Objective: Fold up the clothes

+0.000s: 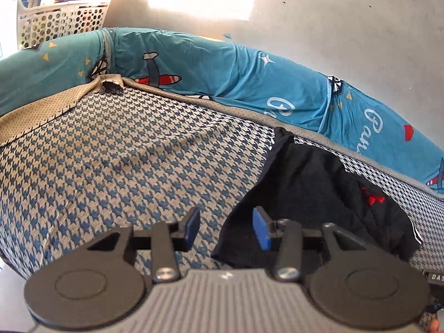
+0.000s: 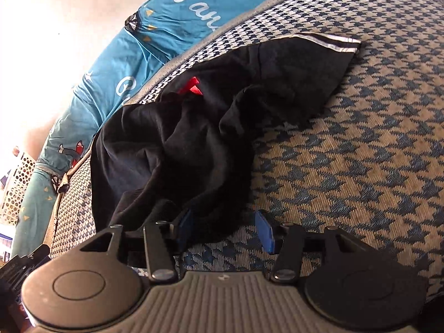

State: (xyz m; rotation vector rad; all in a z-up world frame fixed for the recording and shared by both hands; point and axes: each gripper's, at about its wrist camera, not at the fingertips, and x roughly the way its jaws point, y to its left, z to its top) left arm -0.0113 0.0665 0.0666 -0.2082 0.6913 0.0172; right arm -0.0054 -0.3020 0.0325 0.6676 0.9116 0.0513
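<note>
Garment first: black garment lies crumpled on the houndstooth mattress, near the mattress edge that meets the teal printed sheet. It shows a red mark and a striped hem at its far end. Not folded yet, by the look of it; it lies bunched, so you probably need to spread it flat before any fold.

Your left claw stands part open with nothing between its pads. It hovers at the garment's near corner, one pad over bare mattress, the other over black cloth. Judged: you are lined up to pinch that edge.

Your right claw is also part open. The garment's near bulge sits between its pads, but the pads do not look pressed on it, so no hold yet. Whether the left pad touches cloth I cannot tell.

Both claws sit on the garment's near side, likely so you can lift two points and shake it out.

Containers: white perforated laundry basket stands on the floor beyond the teal sheet, far from the garment. Something is in it, bluish items at the top, too small to name.
</note>
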